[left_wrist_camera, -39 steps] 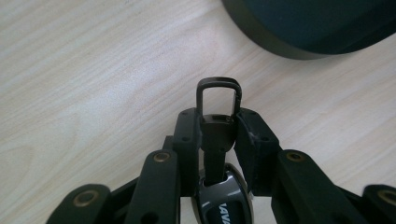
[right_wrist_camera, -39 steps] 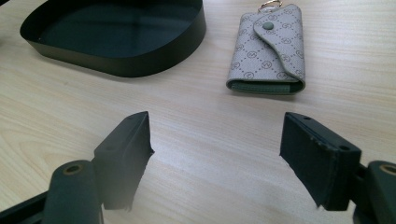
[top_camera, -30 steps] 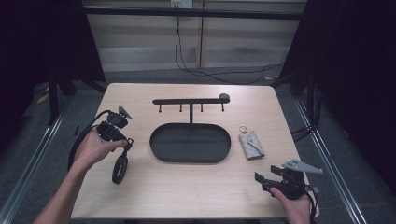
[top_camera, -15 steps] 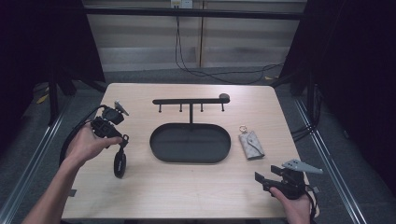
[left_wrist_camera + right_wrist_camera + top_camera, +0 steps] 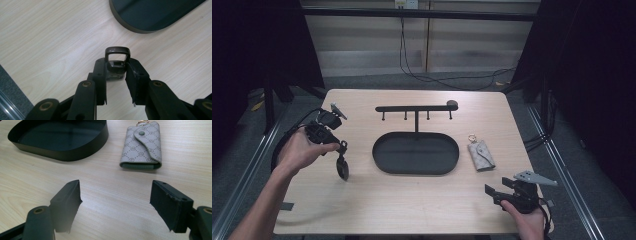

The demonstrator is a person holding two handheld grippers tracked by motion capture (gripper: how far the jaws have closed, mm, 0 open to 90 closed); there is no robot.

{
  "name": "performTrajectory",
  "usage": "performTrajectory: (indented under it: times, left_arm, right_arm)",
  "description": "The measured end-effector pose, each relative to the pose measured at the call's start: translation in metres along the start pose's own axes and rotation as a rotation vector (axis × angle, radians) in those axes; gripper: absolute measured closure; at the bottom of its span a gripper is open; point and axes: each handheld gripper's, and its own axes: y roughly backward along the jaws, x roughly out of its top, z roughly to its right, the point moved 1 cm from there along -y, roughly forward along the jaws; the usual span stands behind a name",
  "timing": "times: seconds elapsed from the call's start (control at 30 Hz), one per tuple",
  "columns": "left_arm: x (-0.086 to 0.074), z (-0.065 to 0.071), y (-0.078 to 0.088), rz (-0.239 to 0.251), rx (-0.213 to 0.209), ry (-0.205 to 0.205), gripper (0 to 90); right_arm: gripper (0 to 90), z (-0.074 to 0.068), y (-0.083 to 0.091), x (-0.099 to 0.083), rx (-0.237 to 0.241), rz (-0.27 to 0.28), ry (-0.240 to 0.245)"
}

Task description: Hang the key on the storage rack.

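Key fob (image 5: 115, 65), black, square-looped top

Bare forearms with no sleeves, left gripper (image 5: 341, 156) black with a looping black cable, right gripper (image 5: 490, 192) black under a grey three-cornered plate, black fingers (image 5: 67, 202) with brass-coloured pivot screws

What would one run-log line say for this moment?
left gripper: shut on black key fob, above table | right gripper: open, empty | grey key pouch: beside oval tray
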Motion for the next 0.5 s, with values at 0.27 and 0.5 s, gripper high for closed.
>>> performTrajectory:
  times: [0.27,0.5]
  left_arm:
    - [0.002,0.002,0.009,-0.002,0.003,-0.003,70.7]
    - [0.004,0.005,0.017,-0.006,0.012,-0.004,70.7]
  right_arm:
    - [24.4,0.0,0.0,0.0,0.001,-0.003,0.0]
    - [24.4,0.0,0.0,0.0,0.0,-0.001,0.001]
